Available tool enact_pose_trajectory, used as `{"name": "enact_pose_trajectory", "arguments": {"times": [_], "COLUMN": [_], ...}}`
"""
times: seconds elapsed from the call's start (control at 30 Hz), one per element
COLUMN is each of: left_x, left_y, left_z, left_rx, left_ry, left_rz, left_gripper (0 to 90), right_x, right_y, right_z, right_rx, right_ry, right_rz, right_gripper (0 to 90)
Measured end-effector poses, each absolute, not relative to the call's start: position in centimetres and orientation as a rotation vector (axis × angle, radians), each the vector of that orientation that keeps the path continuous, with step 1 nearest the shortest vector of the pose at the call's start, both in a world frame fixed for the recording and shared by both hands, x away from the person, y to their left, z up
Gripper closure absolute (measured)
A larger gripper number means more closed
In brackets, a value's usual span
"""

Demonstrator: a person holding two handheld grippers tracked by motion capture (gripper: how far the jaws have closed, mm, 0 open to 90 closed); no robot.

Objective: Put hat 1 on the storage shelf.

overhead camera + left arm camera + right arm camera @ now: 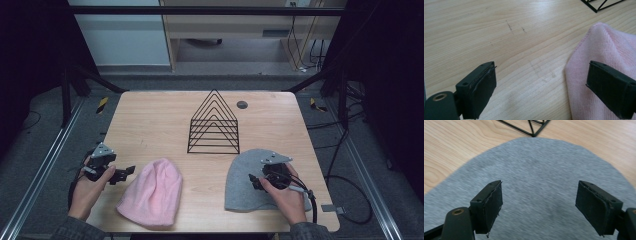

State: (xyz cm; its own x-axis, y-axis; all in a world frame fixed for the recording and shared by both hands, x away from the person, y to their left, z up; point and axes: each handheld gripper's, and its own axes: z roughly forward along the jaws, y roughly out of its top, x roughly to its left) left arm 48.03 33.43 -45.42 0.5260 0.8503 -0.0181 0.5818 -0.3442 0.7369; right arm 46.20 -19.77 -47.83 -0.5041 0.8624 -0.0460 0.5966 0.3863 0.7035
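A pink knit beanie lies flat near the table's front, left of centre. My left gripper sits just to its left, jaws open and empty; in the left gripper view the pink beanie edge lies under the right-hand jaw. A grey beanie lies flat at the front right. My right gripper hovers over it, open, and the grey beanie fabric spreads beneath both jaws in the right gripper view, with nothing pinched.
A black wire rack of triangular dividers stands at the table's middle; its corners show as rack and rack. A small dark round disc sits behind it. The wooden table is bordered by metal rails and cables.
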Motion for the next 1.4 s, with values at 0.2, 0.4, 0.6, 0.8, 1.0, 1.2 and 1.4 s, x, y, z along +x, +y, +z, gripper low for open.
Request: {"name": "enact_pose_trajectory", "arguments": {"times": [0.2,0.4,0.6,0.8,1.0,1.2,1.4], "left_x": [47.4,48.3,50.4,52.1,53.3,54.1,54.1], "left_y": [32.1,29.5,27.0,25.0,23.7,23.0,22.7], "left_z": [-43.9,-42.3,-41.6,-41.4,-42.7,-44.4,-45.5], "left_rx": [2.102,2.197,2.297,2.411,2.479,2.485,2.498], "left_ry": [1.095,0.988,0.932,0.876,0.868,0.879,0.869], "left_rz": [0.465,0.347,0.269,0.262,0.235,0.194,0.175], "left_gripper": [10.1,10.5,10.9,14.2,19.6,24.1,33.3], "right_x": [45.8,45.9,45.9,45.9,46.0,45.9,46.0], "right_y": [-20.7,-21.1,-21.2,-21.2,-21.2,-21.0,-21.0], "right_z": [-48.0,-48.3,-48.2,-48.1,-48.0,-47.9,-48.1], "right_rx": [1.243,1.271,1.272,1.296,1.301,1.293,1.298], "right_ry": [2.207,2.197,2.187,2.182,2.190,2.187,2.196], "right_rz": [0.862,0.861,0.865,0.856,0.876,0.885,0.880], "right_gripper": [24.0,23.8,24.0,21.6,22.9,24.8,24.8]}}
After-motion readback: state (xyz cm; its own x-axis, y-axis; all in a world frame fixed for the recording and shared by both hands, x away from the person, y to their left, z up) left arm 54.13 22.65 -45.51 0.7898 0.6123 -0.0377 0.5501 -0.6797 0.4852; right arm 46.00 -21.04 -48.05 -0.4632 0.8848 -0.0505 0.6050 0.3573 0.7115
